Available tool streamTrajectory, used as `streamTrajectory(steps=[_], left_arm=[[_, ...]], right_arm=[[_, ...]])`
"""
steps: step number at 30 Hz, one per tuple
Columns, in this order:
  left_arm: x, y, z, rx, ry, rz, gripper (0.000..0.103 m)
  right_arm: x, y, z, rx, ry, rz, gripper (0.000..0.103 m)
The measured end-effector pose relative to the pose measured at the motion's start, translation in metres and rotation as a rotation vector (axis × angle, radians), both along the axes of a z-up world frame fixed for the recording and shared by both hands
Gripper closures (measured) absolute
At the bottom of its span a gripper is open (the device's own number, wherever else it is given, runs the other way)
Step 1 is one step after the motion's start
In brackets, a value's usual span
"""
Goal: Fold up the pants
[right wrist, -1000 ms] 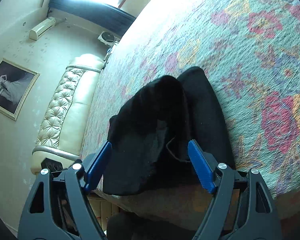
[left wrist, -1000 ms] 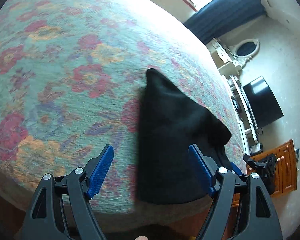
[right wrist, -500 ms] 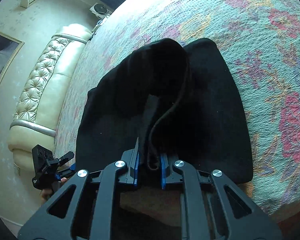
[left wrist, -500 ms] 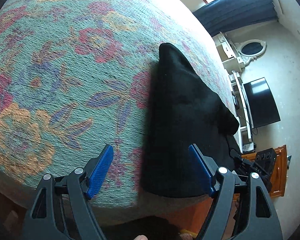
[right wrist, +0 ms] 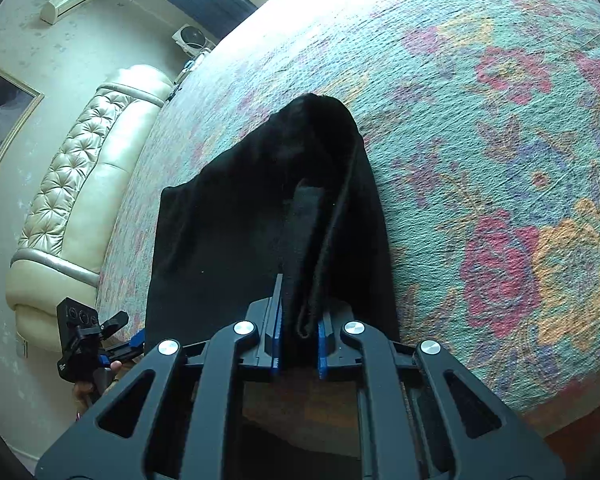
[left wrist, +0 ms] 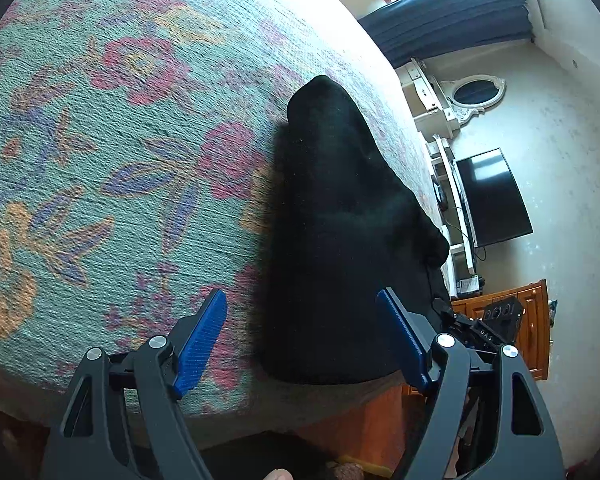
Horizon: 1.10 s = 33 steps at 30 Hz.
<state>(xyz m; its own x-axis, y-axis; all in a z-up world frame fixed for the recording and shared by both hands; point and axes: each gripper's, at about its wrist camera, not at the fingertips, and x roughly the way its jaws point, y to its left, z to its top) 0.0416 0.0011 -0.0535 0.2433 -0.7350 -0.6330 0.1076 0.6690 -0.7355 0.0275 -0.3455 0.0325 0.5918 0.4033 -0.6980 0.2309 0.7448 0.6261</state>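
Black pants (left wrist: 340, 232) lie partly folded on a floral bedspread (left wrist: 100, 140), near the bed's front edge. My left gripper (left wrist: 304, 340) is open and hovers just over the pants' near left edge, holding nothing. My right gripper (right wrist: 298, 344) is shut on a bunched fold of the pants (right wrist: 260, 220) at their near edge, and the cloth rises in a ridge from its jaws. The left gripper (right wrist: 112, 340) also shows at the lower left of the right wrist view.
The bedspread (right wrist: 500, 140) covers the whole bed. A cream tufted headboard (right wrist: 80, 184) is to the left. A television (left wrist: 492, 196), white shelving (left wrist: 452, 208) and a wooden cabinet (left wrist: 532, 320) stand along the wall to the right.
My right gripper has closed on the pants' near edge and lifted the fold into a ridge. My left gripper has moved closer over the pants and stayed open.
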Motion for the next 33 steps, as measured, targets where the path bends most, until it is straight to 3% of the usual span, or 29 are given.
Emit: streamTrajectory(steps=[5,7,9,10,13,17,22,26,27,28,29,33], left_arm=[[0.002,-0.006,-0.013,0.017,0.026,-0.024,0.026],[0.001,-0.01,-0.016,0.02,0.034,-0.035,0.026],[0.001,-0.012,-0.016,0.024,0.029,-0.043,0.026],[0.001,-0.012,-0.015,0.024,0.029,-0.048,0.025],[0.002,-0.011,-0.014,0.011,0.035,-0.04,0.025],[0.0,-0.009,-0.016,-0.006,0.045,-0.033,0.025],[-0.002,-0.009,-0.018,-0.007,0.043,-0.037,0.025],[-0.001,-0.008,-0.019,-0.013,0.049,-0.034,0.025],[-0.001,-0.008,-0.019,-0.014,0.051,-0.033,0.025],[-0.001,-0.008,-0.019,-0.017,0.053,-0.031,0.025],[-0.001,-0.007,-0.02,-0.02,0.054,-0.032,0.025],[0.0,-0.004,-0.021,-0.036,0.06,-0.03,0.025]], right_arm=[[0.0,-0.006,-0.028,0.029,0.04,-0.004,0.09],[-0.003,-0.015,-0.034,0.122,0.022,-0.023,0.088],[-0.007,-0.028,-0.035,0.217,0.015,-0.044,0.08],[-0.009,-0.035,-0.032,0.242,-0.003,-0.061,0.072],[-0.009,-0.057,-0.019,0.237,-0.084,-0.131,0.021],[0.027,-0.072,-0.028,0.268,-0.103,-0.107,0.017],[0.073,-0.077,-0.057,0.344,-0.088,-0.106,0.017],[0.096,-0.074,-0.063,0.387,-0.112,-0.079,0.019],[0.101,-0.073,-0.063,0.378,-0.111,-0.067,0.027],[0.103,-0.073,-0.067,0.365,-0.093,-0.069,0.055],[0.105,-0.075,-0.073,0.361,-0.07,-0.076,0.067],[0.1,-0.09,-0.099,0.473,-0.083,-0.129,0.076]])
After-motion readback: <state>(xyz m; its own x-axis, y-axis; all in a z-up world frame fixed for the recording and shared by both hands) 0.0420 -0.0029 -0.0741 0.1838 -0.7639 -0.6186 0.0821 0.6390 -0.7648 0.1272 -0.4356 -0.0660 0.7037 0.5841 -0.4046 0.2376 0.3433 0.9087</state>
